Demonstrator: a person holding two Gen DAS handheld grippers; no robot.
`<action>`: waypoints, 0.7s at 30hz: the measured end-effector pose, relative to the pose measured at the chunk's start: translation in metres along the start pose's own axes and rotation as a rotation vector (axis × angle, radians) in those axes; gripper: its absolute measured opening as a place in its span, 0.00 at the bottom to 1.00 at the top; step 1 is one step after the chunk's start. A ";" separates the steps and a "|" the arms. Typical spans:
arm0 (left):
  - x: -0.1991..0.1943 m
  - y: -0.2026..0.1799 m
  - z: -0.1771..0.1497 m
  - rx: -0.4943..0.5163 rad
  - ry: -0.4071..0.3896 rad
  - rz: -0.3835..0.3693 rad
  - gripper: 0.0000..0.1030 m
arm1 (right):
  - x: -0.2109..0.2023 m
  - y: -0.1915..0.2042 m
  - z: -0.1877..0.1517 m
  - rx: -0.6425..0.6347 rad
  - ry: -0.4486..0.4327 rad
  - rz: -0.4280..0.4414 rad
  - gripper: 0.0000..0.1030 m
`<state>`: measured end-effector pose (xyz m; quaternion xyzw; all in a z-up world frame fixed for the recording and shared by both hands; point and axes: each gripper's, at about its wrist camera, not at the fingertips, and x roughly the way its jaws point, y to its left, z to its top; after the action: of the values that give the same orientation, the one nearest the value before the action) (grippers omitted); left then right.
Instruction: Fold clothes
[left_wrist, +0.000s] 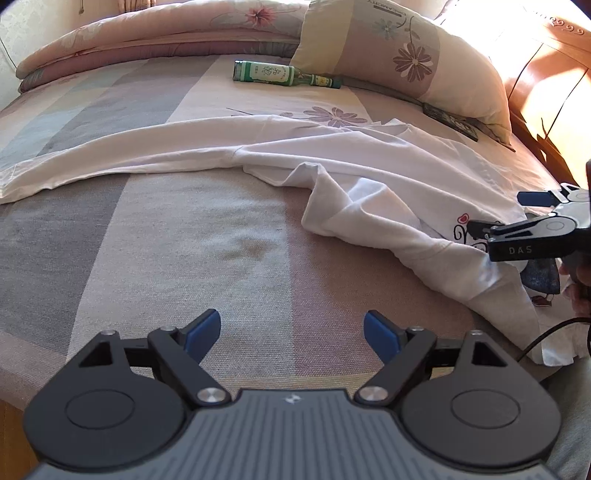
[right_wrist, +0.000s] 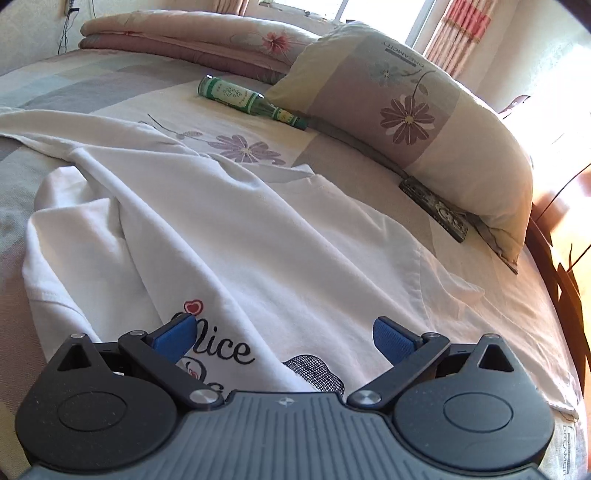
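T-shirt (right_wrist: 295, 258) was white with black lettering and a red heart. Bedsheet (left_wrist: 184, 240) had grey, pink and cream blocks with purple flowers. Bottle (left_wrist: 280, 75) was green. Pillow (right_wrist: 424, 122) was cream and mauve, floral. Gripper pads (left_wrist: 201, 328) were blue.

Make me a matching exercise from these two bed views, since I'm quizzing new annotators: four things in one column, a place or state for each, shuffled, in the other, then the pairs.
Things:
1. green bottle
2. white T-shirt
3. left gripper
4. folded quilt

Places or states:
A. open above bare bedspread, nothing between its fingers
B. stacked along the far edge of the bed
C. lying on its side beside the pillow
D. spread rumpled across the bed, printed lettering showing

Pairs: 1-C, 2-D, 3-A, 4-B
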<state>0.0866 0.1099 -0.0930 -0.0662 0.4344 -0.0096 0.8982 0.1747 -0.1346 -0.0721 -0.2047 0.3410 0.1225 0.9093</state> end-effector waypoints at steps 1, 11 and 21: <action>0.001 0.002 0.000 -0.006 0.003 0.005 0.82 | -0.011 0.006 0.003 -0.014 -0.023 0.046 1.00; 0.002 0.010 0.000 -0.010 0.018 0.006 0.82 | -0.013 0.090 0.010 -0.252 -0.007 0.198 1.00; 0.004 0.006 0.000 0.002 0.027 -0.022 0.82 | 0.030 0.003 0.033 0.017 0.031 -0.005 1.00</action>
<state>0.0884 0.1158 -0.0970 -0.0698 0.4459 -0.0208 0.8921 0.2145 -0.1146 -0.0705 -0.1996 0.3554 0.1143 0.9060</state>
